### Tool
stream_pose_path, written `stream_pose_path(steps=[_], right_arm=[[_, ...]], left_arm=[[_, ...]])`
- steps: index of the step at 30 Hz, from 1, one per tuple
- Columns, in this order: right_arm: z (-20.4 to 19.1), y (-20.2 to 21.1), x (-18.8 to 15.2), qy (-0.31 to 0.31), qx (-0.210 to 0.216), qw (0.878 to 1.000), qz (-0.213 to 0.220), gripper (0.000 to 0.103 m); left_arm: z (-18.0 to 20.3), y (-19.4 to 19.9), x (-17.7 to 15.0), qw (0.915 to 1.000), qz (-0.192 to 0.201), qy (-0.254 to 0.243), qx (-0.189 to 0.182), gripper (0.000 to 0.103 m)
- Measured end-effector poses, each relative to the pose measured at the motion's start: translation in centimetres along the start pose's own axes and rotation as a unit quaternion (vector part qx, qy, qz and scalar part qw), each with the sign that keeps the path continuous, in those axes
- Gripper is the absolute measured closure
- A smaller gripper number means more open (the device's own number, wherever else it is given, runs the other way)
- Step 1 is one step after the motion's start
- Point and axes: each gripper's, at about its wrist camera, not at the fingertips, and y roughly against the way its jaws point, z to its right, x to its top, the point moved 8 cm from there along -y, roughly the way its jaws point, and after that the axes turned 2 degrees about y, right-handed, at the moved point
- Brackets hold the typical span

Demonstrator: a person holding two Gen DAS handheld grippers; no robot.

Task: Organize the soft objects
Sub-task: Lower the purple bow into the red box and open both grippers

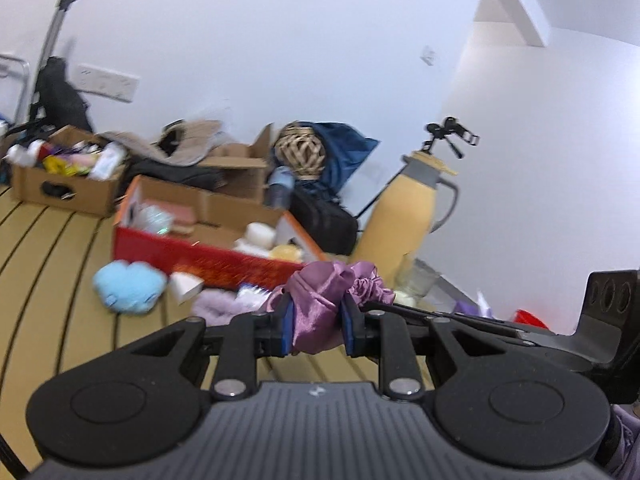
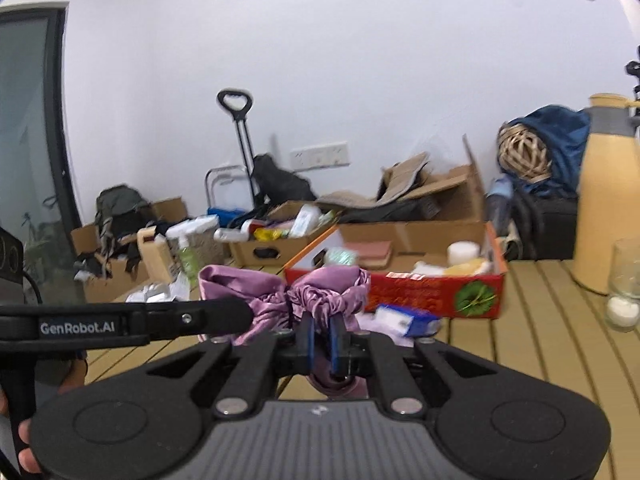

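A purple satin cloth (image 1: pixel 328 280) is held up above the wooden slat surface between both grippers. In the left wrist view my left gripper (image 1: pixel 316 316) is shut on a thick fold of it, blue pads (image 1: pixel 287 322) pressing from both sides. My right gripper (image 2: pixel 321 334) is shut on the gathered middle of the same purple cloth (image 2: pixel 320 292). The left gripper's finger (image 2: pixel 216 312) reaches in from the left in the right wrist view and meets the cloth's left bunch. A red cardboard box (image 2: pixel 440 292) holding soft items stands just behind.
On the slats lie a light blue plush (image 1: pixel 128 286), a lilac fluffy item (image 1: pixel 216 306) and a blue-white packet (image 2: pixel 404 318). A yellow thermos (image 2: pixel 604 200) and a glass (image 2: pixel 624 288) stand at right. Cluttered cardboard boxes (image 1: pixel 60 184) line the back wall.
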Motion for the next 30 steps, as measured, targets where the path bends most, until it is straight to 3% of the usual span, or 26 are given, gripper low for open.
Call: stream_pose_path(steps=[5,11,15,20,24,27,30], right_arm=[[4.4,-3.7,4.2,-0.018,0.005,1.000,0.002,0.096],[10.7,-16.1,10.8,-0.032,0.006,0.999,-0.034,0.095],[15.8,-26.2,11.6,-0.091,0.006,0.991,-0.097,0.095],[19.5,-36.2,9.1,-0.115,-0.017,0.980,-0.165,0.095],[20.3,-40.7,7.3,-0.110,-0.040,0.972,-0.205,0.092],[20.3,-42.3,5.8,-0.124,-0.043,0.963,-0.236,0.085],[20.4,-42.1,6.2,-0.131,-0.040,0.963,-0.231,0.080]], left_arm=[[-0.8,-5.6,5.1,0.9989,-0.027,0.001,-0.039,0.079],[-5.9,-18.1,12.4,0.9975,-0.070,0.000,-0.006,0.079],[-11.4,-27.3,14.2,0.9930,-0.113,0.030,0.018,0.079],[-17.3,-36.3,13.0,0.9829,-0.168,0.022,0.071,0.077],[-20.5,-38.8,12.3,0.9763,-0.169,0.013,0.134,0.071],[-20.7,-38.1,12.8,0.9788,-0.153,0.015,0.135,0.067],[-19.5,-36.8,14.4,0.9805,-0.139,-0.007,0.139,0.062]])
